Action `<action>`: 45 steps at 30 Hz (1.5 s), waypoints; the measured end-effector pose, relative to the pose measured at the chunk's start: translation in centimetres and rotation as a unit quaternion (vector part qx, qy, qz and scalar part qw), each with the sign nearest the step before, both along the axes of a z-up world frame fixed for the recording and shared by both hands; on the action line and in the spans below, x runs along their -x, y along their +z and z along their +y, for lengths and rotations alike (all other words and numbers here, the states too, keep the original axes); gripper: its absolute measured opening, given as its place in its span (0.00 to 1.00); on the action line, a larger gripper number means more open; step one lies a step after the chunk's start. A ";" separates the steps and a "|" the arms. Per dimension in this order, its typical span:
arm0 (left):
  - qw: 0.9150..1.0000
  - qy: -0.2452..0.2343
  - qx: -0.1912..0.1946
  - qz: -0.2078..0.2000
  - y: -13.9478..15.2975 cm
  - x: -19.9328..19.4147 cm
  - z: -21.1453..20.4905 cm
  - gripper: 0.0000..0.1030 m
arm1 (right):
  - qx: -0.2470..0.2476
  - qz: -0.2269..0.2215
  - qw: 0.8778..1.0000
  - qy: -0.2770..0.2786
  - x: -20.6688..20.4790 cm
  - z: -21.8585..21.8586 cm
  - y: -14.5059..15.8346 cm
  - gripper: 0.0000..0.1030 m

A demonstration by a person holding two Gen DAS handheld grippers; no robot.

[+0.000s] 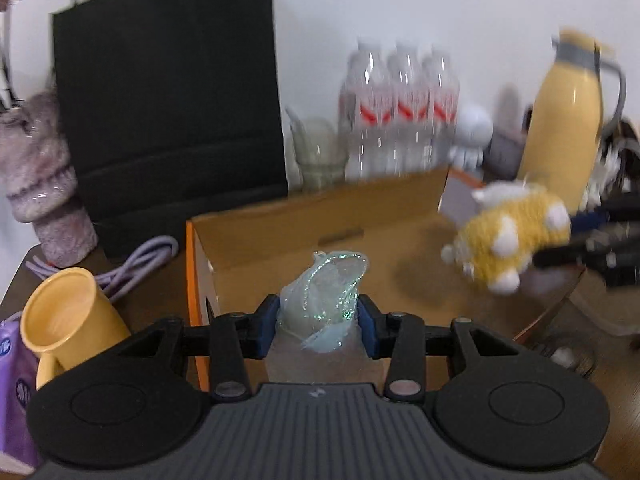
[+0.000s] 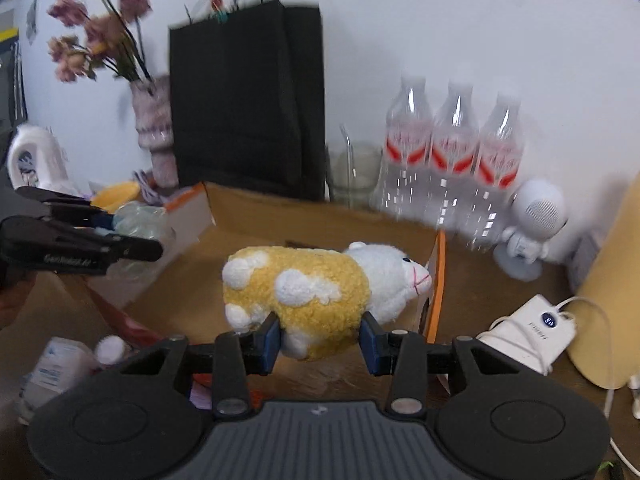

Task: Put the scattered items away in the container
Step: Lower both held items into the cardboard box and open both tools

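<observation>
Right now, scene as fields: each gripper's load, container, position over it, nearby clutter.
left gripper: shut on a pale iridescent mesh pouch
right gripper: shut on a yellow-and-white plush sheep
container: open cardboard box, no items visible inside
position: both loads held above the box opening, not released
clutter left: yellow cup on its side, purple cable
clutter behind: black bag, three water bottles
image quality: motion blur
</observation>
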State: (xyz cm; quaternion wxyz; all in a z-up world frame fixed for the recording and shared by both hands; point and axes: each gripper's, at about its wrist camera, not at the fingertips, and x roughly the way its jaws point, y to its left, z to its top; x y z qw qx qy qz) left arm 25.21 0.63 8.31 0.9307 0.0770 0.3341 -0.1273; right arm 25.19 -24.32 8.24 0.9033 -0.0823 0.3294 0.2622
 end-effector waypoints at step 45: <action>0.983 0.149 0.072 -0.073 6.7 9.7 -2.0 1.00 | -0.057 0.010 0.991 -0.124 6.6 1.6 7.0 0.90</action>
